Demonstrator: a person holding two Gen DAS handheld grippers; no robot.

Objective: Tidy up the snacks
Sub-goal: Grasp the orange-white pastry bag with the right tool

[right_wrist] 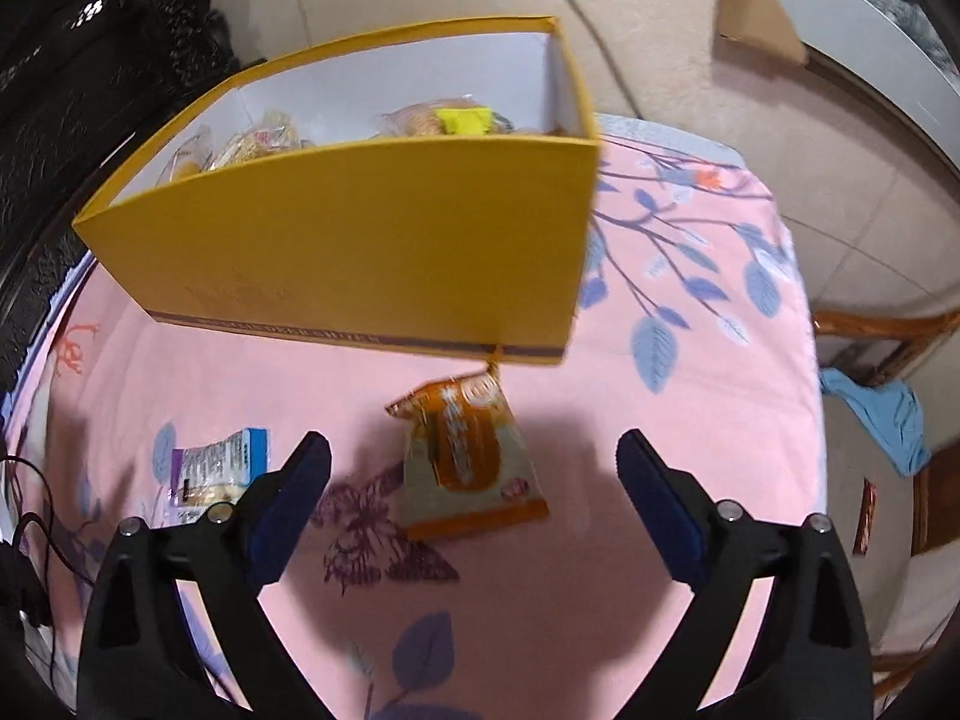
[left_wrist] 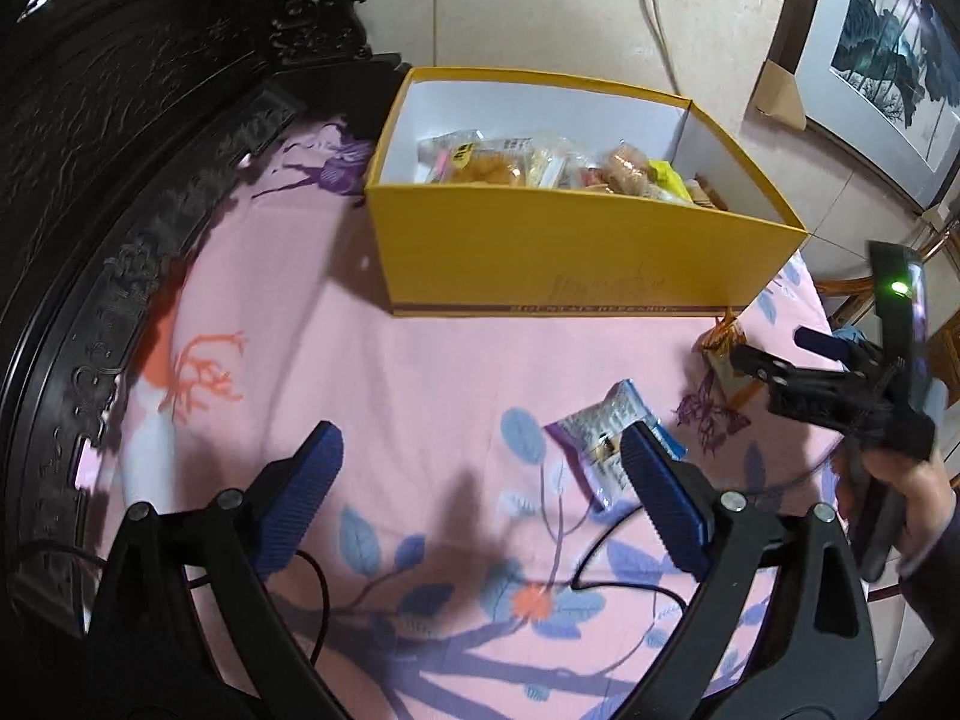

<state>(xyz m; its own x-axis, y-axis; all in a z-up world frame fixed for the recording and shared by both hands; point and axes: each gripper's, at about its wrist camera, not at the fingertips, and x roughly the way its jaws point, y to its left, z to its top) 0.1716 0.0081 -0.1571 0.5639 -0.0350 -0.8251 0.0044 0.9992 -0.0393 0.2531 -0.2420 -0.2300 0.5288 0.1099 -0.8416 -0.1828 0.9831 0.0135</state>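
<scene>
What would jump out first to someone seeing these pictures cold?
The big yellow box standing at the far side of the pink floral tablecloth, already partly filled with wrapped snacks. Two packets still lie loose on the cloth in front of it: an orange packet ahead of the open right gripper, and a blue-and-purple packet beside the open left gripper.

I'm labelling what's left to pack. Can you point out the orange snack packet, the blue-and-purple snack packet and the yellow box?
orange snack packet (right_wrist: pixel 465 456): right wrist view, middle of its printed front.
blue-and-purple snack packet (left_wrist: pixel 600 438): left wrist view, its silvery centre.
yellow box (left_wrist: pixel 540 252): left wrist view, near outer wall.
</scene>
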